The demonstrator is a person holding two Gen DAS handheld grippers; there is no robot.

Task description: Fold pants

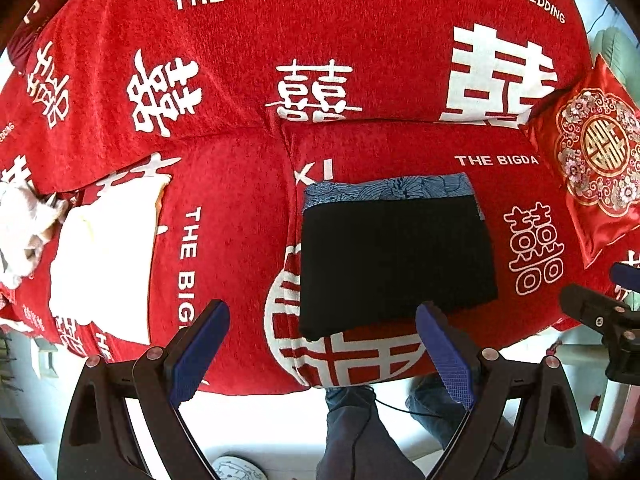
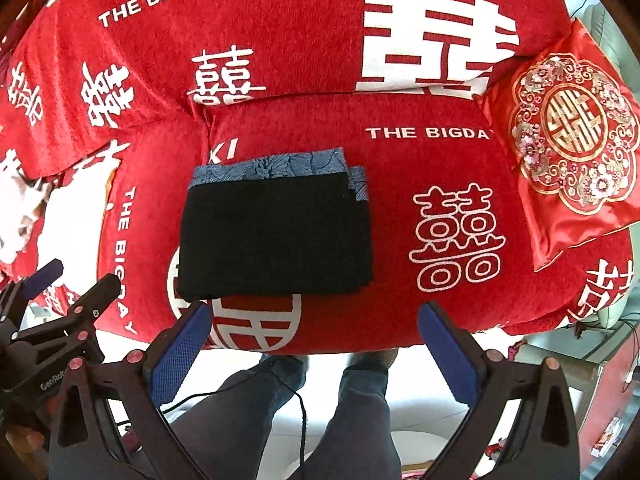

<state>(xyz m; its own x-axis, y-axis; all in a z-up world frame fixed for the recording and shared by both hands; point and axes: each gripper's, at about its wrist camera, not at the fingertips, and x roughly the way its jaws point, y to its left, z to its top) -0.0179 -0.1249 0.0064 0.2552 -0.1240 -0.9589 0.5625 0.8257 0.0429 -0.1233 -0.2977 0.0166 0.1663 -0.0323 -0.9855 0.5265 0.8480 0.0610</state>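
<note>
black pants (image 1: 396, 260) folded into a flat rectangle, lying on the red sofa (image 1: 224, 240) seat, just ahead of both grippers. blue patterned cloth (image 1: 384, 188) sticks out along the far edge of the pants, under them or part of them, cannot tell. left gripper (image 1: 322, 334) jaws spread wide, nothing between them, blue pads (image 1: 448, 352) bare; the pants' near edge sits just past its right fingertip, contact unclear. right gripper (image 2: 314, 328) also spread wide, holding nothing, pants just ahead and a bit left of it, near corner close to its left fingertip. the grippers are side by side, each showing at the edge of the other's view. embroidered red cushion (image 2: 572, 140) far right of the right gripper, leaning on the sofa back. white cloth (image 1: 104, 256) lies on the seat left of the left gripper, well apart from the pants. person's legs (image 2: 360, 408) in dark trousers below the grippers.
</note>
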